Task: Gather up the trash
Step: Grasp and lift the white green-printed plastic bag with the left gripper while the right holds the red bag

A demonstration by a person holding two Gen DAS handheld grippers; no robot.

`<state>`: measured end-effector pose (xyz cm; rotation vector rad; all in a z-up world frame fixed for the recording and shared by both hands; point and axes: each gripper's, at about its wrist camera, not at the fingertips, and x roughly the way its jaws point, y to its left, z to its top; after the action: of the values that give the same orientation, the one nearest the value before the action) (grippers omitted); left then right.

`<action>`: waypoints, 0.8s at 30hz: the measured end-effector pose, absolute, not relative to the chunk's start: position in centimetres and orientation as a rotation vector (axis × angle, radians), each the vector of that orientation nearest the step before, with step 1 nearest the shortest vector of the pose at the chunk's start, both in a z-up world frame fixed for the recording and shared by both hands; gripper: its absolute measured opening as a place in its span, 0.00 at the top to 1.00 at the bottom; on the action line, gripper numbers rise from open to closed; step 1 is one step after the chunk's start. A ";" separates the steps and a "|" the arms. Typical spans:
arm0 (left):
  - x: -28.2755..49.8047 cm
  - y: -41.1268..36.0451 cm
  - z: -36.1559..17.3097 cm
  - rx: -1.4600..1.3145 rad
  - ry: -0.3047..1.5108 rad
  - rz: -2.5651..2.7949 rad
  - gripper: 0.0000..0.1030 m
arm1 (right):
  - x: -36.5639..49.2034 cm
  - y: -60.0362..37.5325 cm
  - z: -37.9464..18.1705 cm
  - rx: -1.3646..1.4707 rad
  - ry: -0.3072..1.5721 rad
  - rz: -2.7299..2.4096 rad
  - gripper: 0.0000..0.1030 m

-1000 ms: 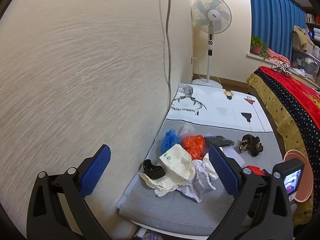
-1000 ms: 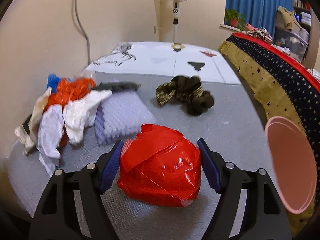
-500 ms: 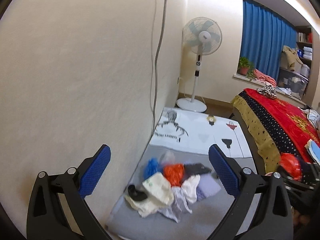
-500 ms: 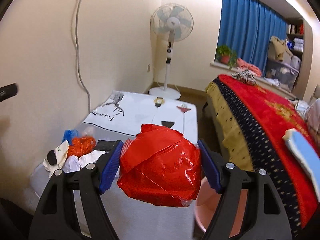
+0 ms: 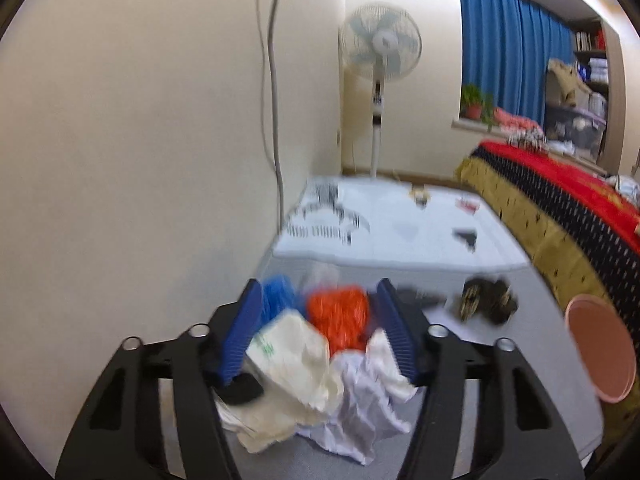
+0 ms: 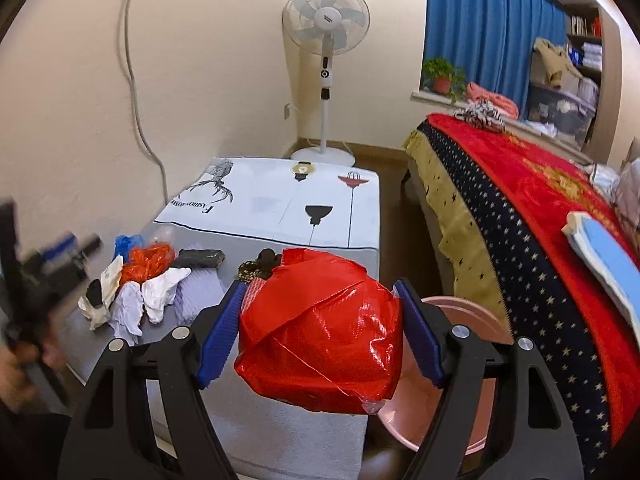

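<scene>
On the grey surface (image 5: pixel 500 364) by the wall lies a trash pile: a cream bag (image 5: pixel 296 360), an orange bag (image 5: pixel 340 316), a blue bag (image 5: pixel 278 292) and crumpled white paper (image 5: pixel 360 408). My left gripper (image 5: pixel 319 292) hangs over this pile with its jaws closing. The pile shows between them, blurred, and the pads do not press on it. In the right wrist view the left gripper (image 6: pixel 60 252) is a blur left of the pile. My right gripper (image 6: pixel 320 286) is shut on a red plastic bundle (image 6: pixel 320 328), held in the air above a pink bin (image 6: pixel 472 320).
A dark patterned bundle (image 5: pixel 486 300) lies on the grey surface right of the pile. A white printed cover (image 6: pixel 272 200) lies beyond it, and a standing fan (image 6: pixel 326 20) behind that. A bed with a red blanket (image 6: pixel 540 208) runs along the right. A person's hand (image 6: pixel 24 356) shows low left.
The left gripper rose, then dropped back toward the pile, and its jaws narrowed. The right gripper lifted the red bundle off the grey surface and carried it over the pink bin.
</scene>
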<state>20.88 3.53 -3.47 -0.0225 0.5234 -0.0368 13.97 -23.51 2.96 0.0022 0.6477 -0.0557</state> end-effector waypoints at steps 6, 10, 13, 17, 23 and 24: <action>23.0 3.8 -7.4 -0.024 0.621 -0.048 0.51 | 14.5 -22.9 2.2 -0.032 0.668 -0.036 0.28; 23.9 4.0 -8.7 -0.032 0.650 -0.053 0.67 | 14.7 -22.9 2.0 -0.031 0.674 -0.035 0.28; 24.1 4.1 -9.3 -0.048 0.660 -0.055 0.89 | 15.0 -22.8 1.9 -0.030 0.680 -0.034 0.28; 23.9 4.0 -9.2 -0.047 0.630 -0.069 0.97 | 15.1 -22.6 1.8 -0.035 0.682 -0.028 0.28; 22.5 4.3 -6.0 -0.080 0.569 -0.127 0.97 | 14.9 -22.7 1.9 -0.039 0.672 -0.031 0.28; 22.1 4.3 -5.2 -0.085 0.551 -0.140 0.98 | 14.8 -22.8 1.9 -0.037 0.669 -0.032 0.28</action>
<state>22.12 4.28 -5.21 -0.0845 0.5511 -0.1399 14.83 -22.75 1.95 -0.0369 0.6695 -0.0324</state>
